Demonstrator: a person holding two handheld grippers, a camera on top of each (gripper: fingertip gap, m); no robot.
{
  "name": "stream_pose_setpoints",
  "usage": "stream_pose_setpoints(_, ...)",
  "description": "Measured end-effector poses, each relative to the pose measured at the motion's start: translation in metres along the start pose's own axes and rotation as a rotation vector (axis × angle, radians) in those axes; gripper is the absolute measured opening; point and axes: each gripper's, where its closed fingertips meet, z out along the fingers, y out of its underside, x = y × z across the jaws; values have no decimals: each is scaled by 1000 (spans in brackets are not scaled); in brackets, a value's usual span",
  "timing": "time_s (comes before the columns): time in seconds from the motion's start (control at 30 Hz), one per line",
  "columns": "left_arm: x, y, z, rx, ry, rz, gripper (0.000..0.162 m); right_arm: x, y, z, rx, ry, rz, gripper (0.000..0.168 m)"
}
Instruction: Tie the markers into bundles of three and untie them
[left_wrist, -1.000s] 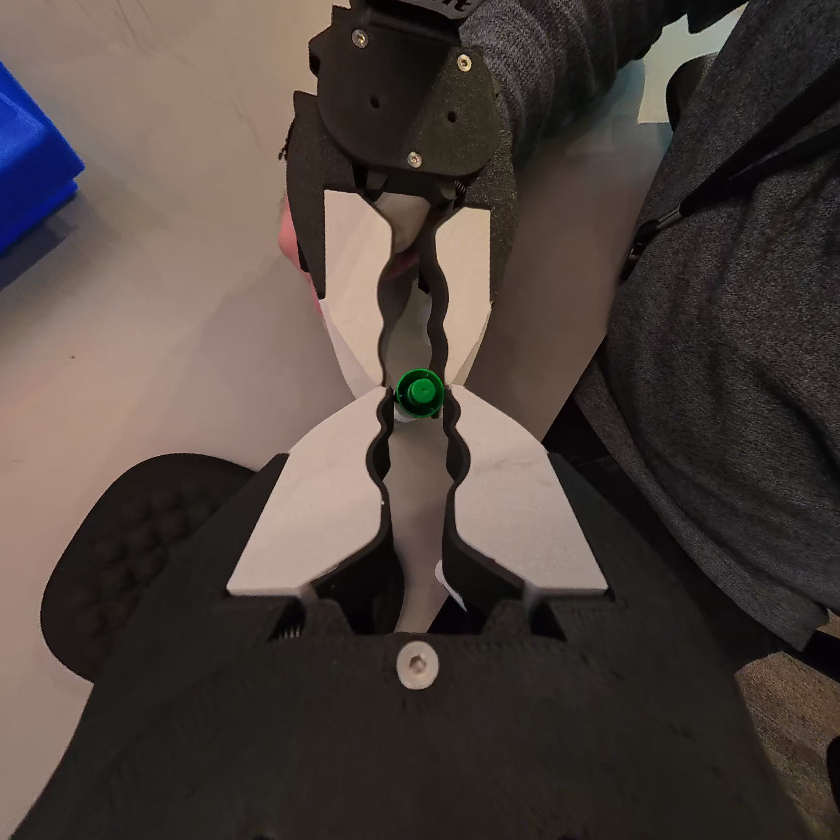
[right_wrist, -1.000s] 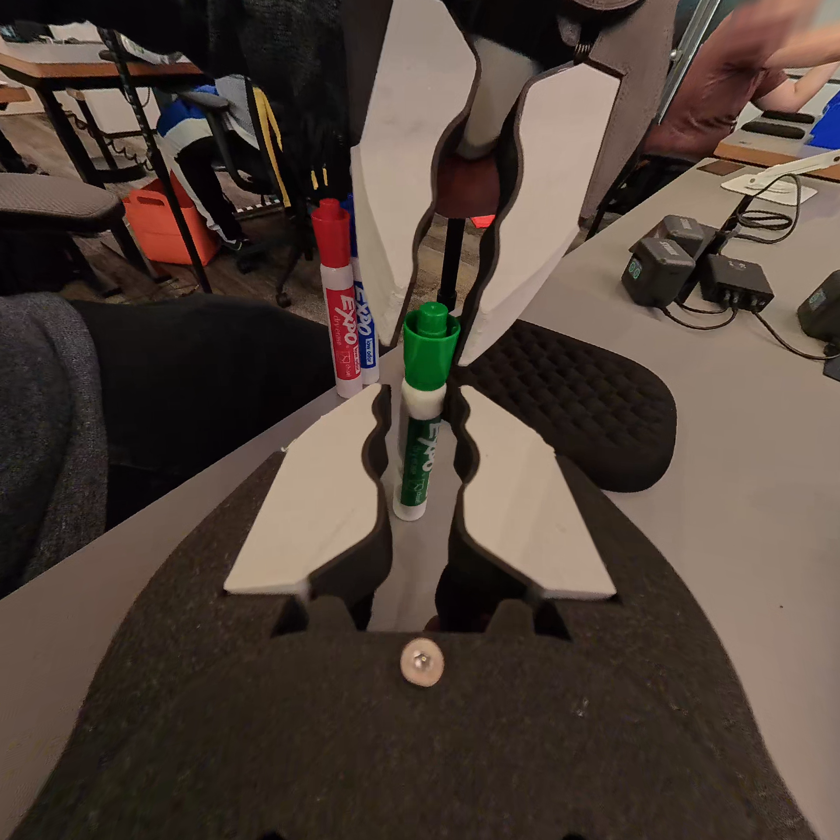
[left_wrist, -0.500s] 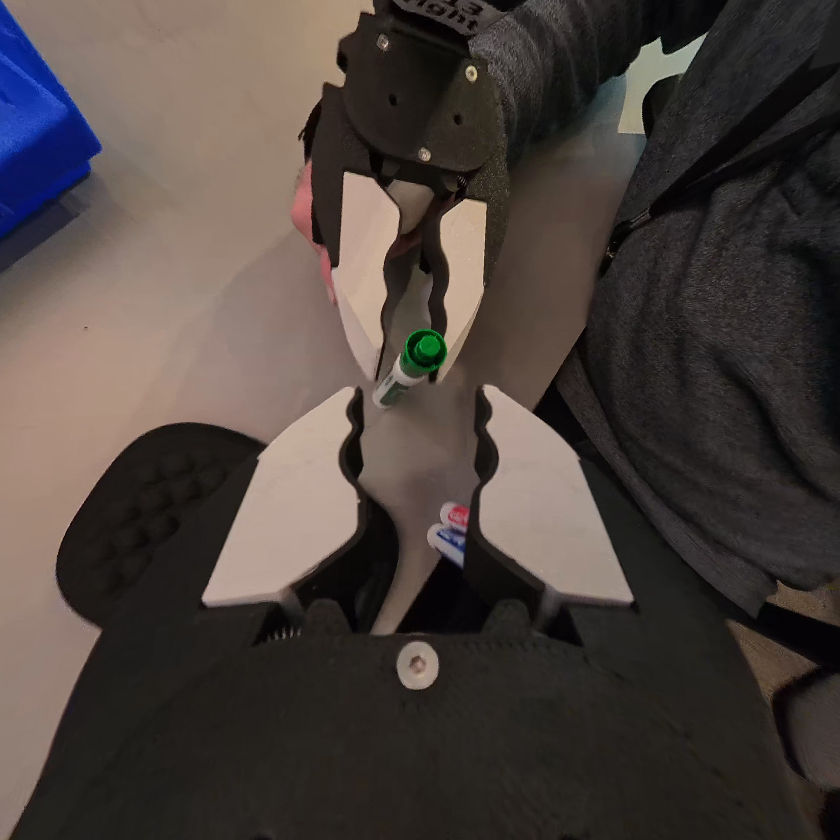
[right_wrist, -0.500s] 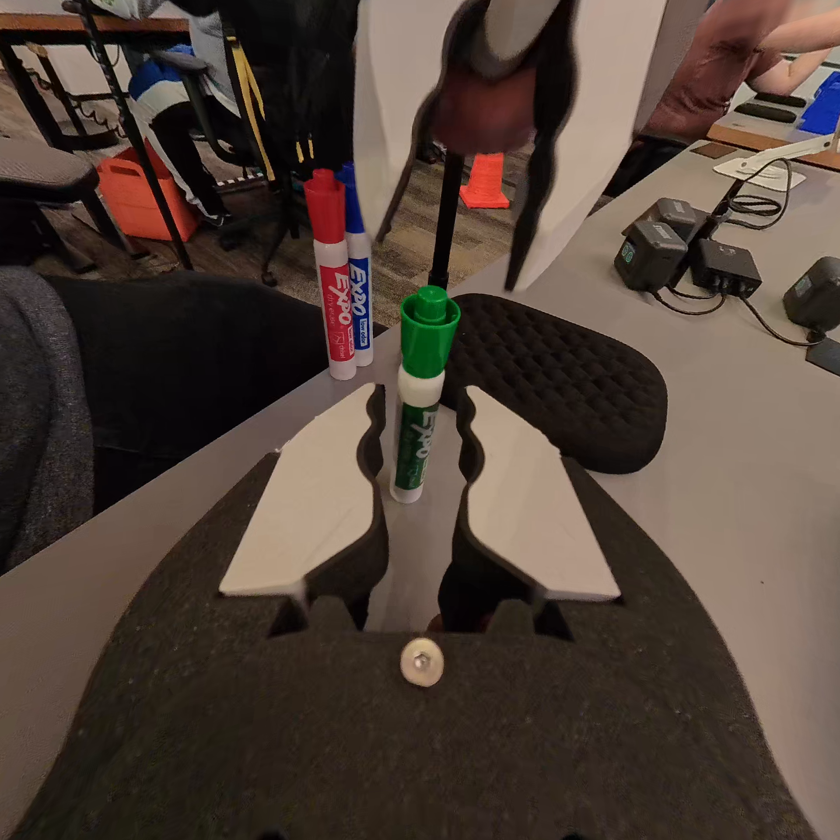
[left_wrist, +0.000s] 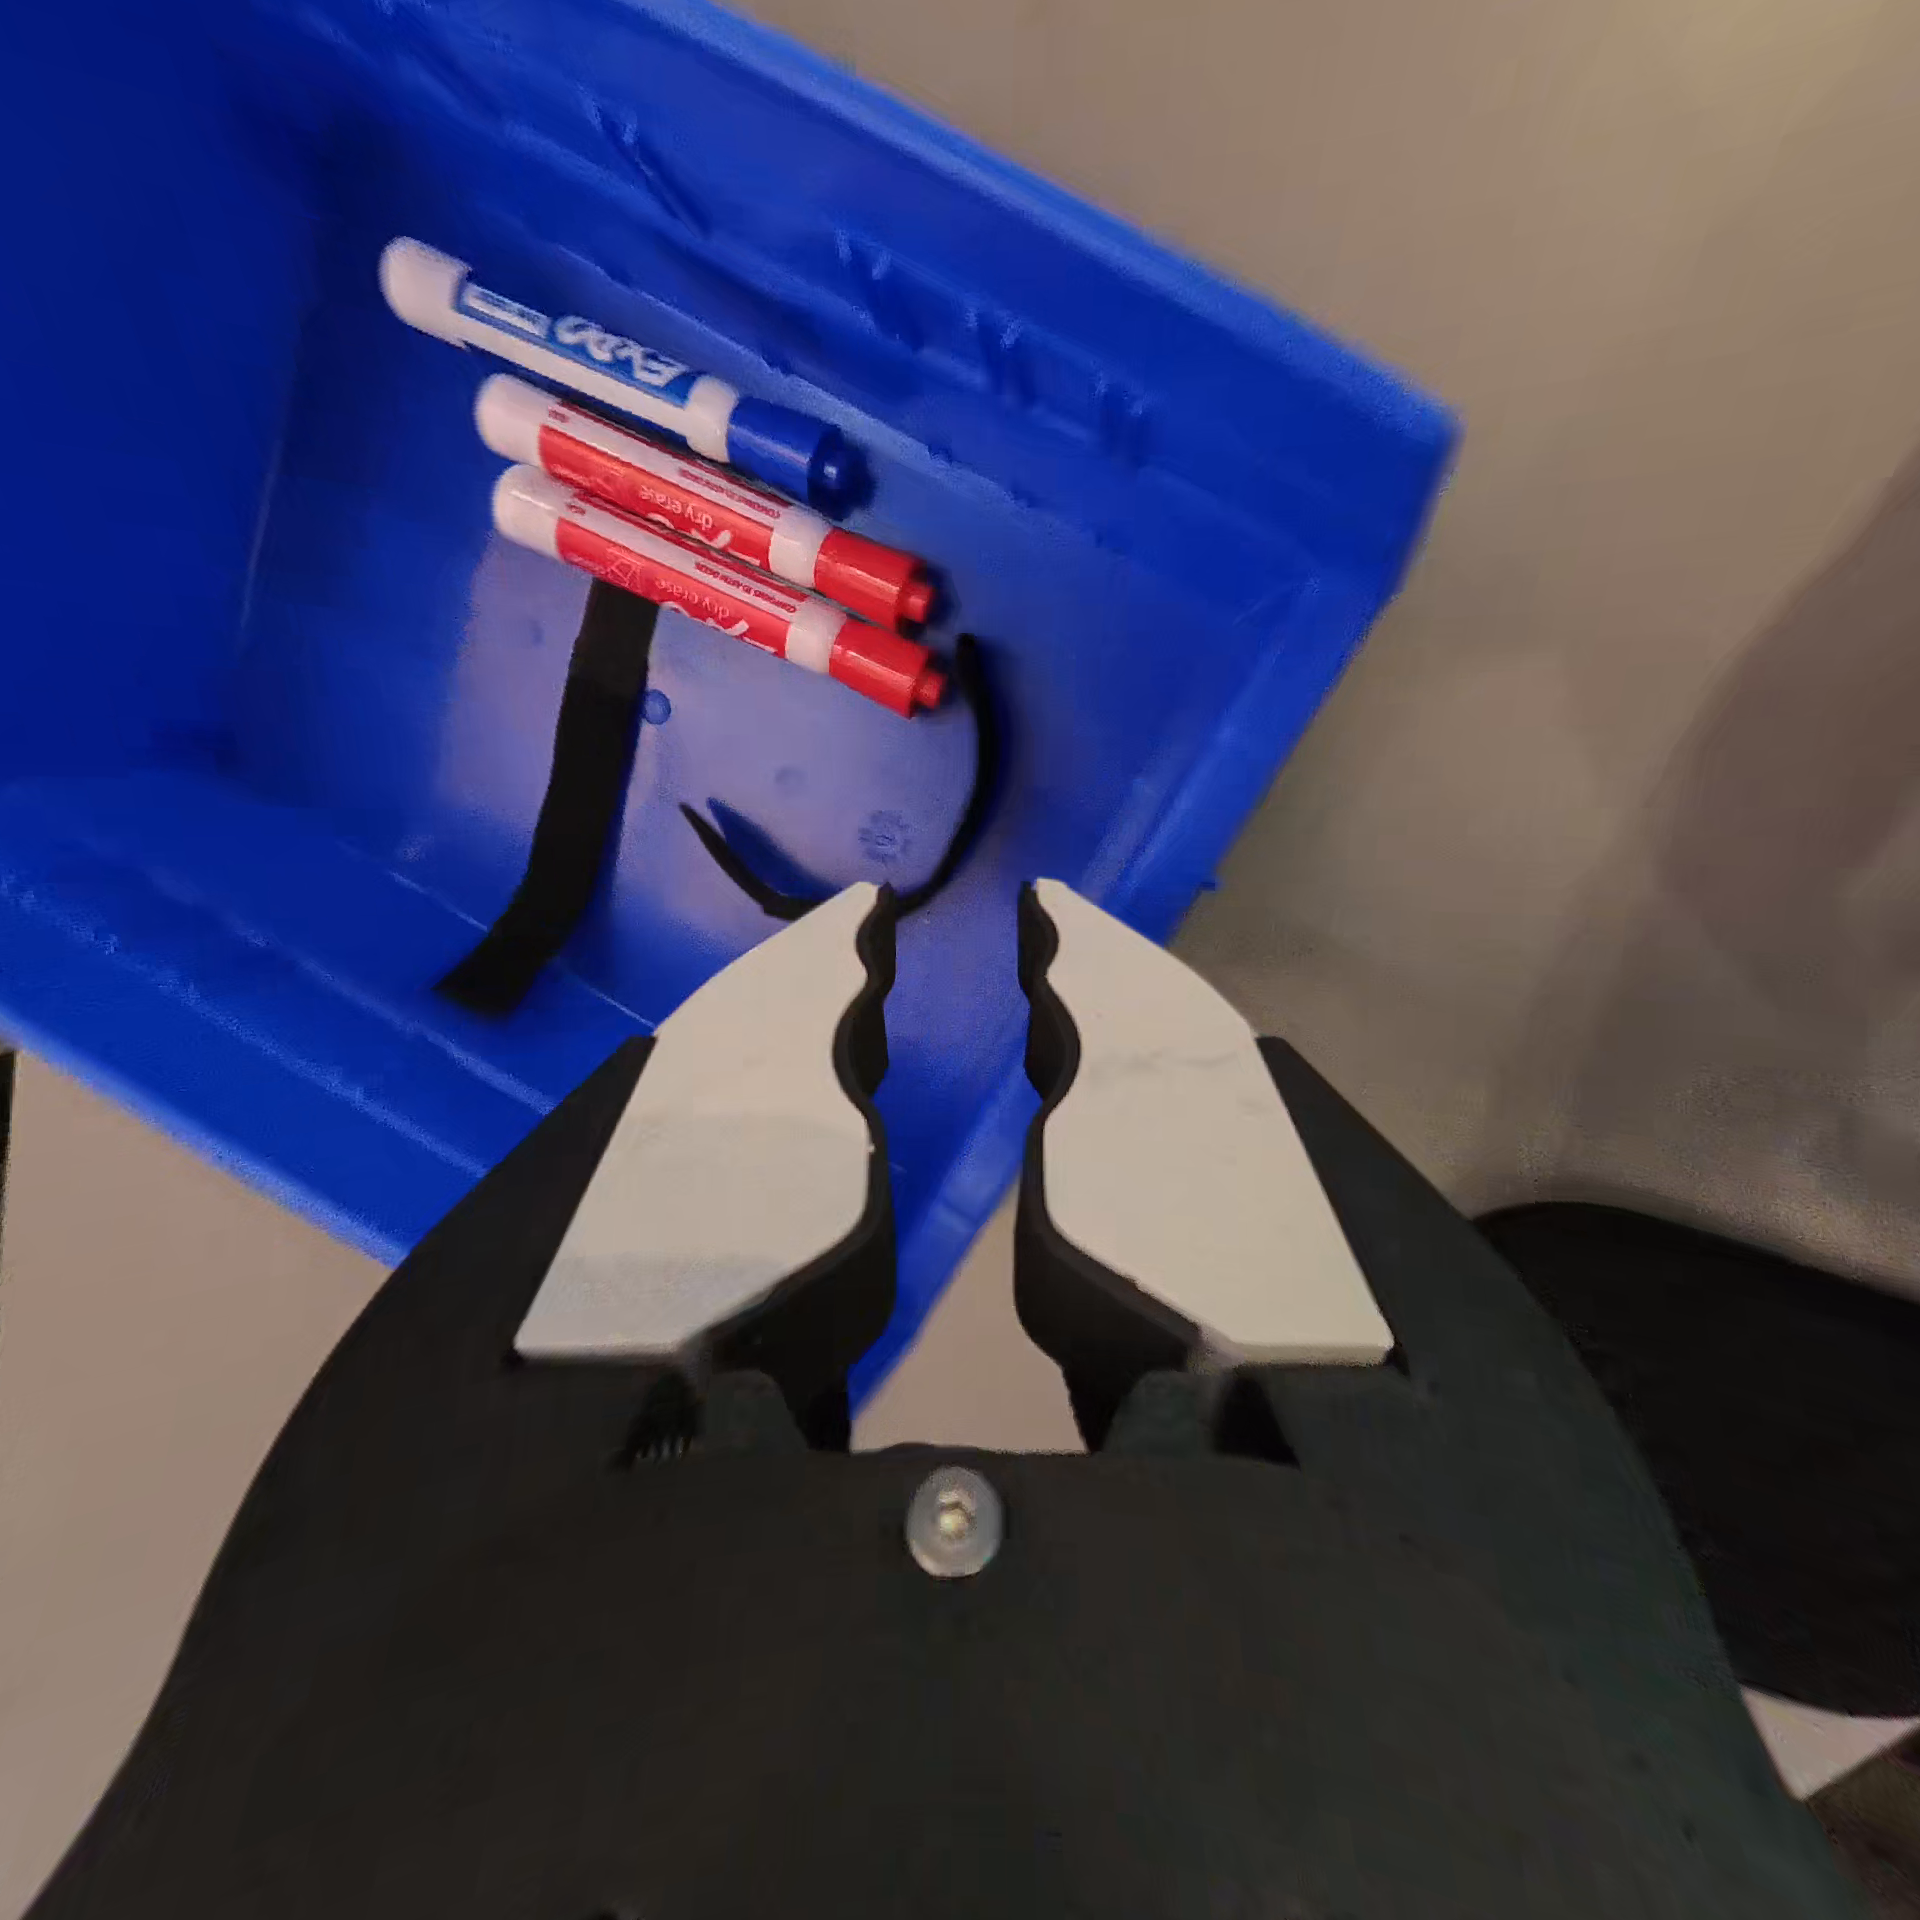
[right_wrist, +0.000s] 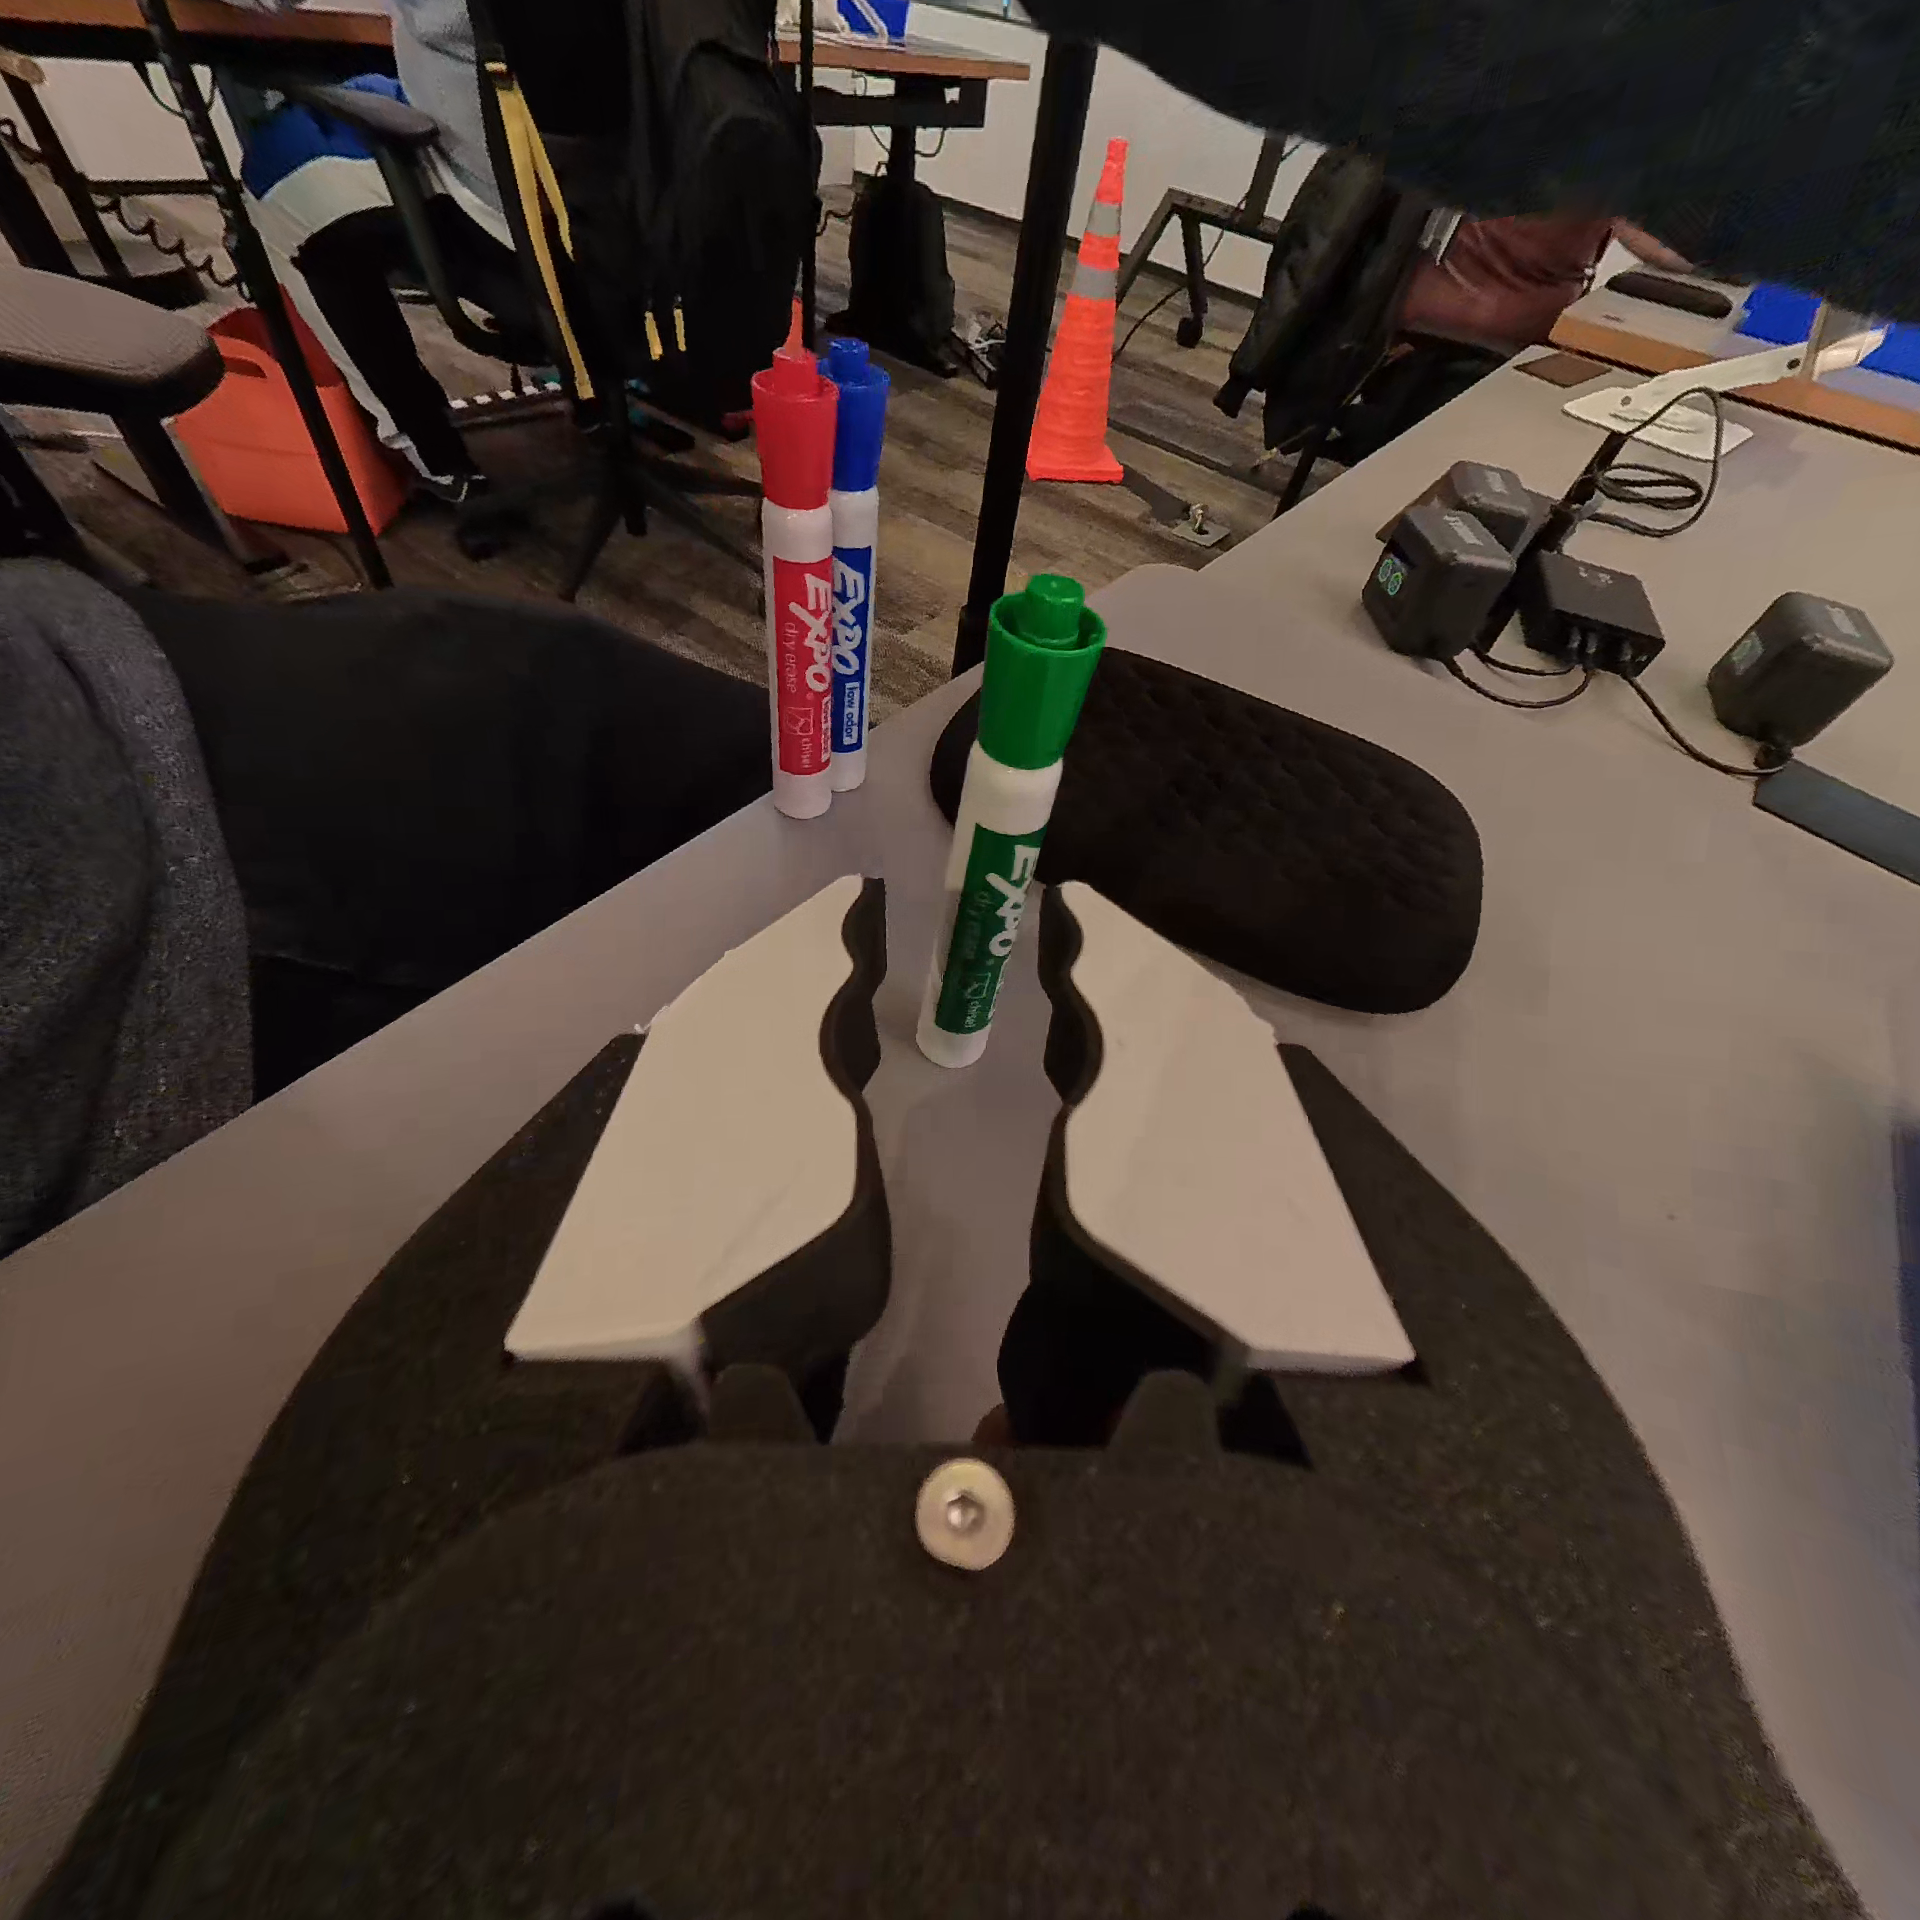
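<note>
1. Green-capped white plastic marker (right_wrist: 997, 831) stands upright on the grey counter (right_wrist: 1558, 1039), leaning slightly right, its lower half between the tips of my right tongs (right_wrist: 961, 899), which are parted and, as far as I can tell, not touching it.
2. Red-capped marker (right_wrist: 798, 592) and blue-capped marker (right_wrist: 854, 561) stand upright side by side at the counter's edge, ahead and left.
3. My left tongs (left_wrist: 956, 904), parted and empty, hover over the blue plastic bin (left_wrist: 1299, 623); three markers lie flat beyond the tips, up-left.
4. Thin black ties (left_wrist: 592, 800) lie in the bin; one curls right at the tips, its ends blurred.
</note>
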Motion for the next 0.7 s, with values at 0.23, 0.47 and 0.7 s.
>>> stream_pose_setpoints(0.23,-2,20,56,-166,192,54,19,1,-2,-1,15,-16,28,27)
stream_pose_setpoints(0.47,-4,22,64,-184,141,74,2,1,-3,-2,29,-15,28,26)
stream_pose_setpoints(0.7,18,15,-30,-95,130,-53,2,7,-8,-10,75,48,-7,31)
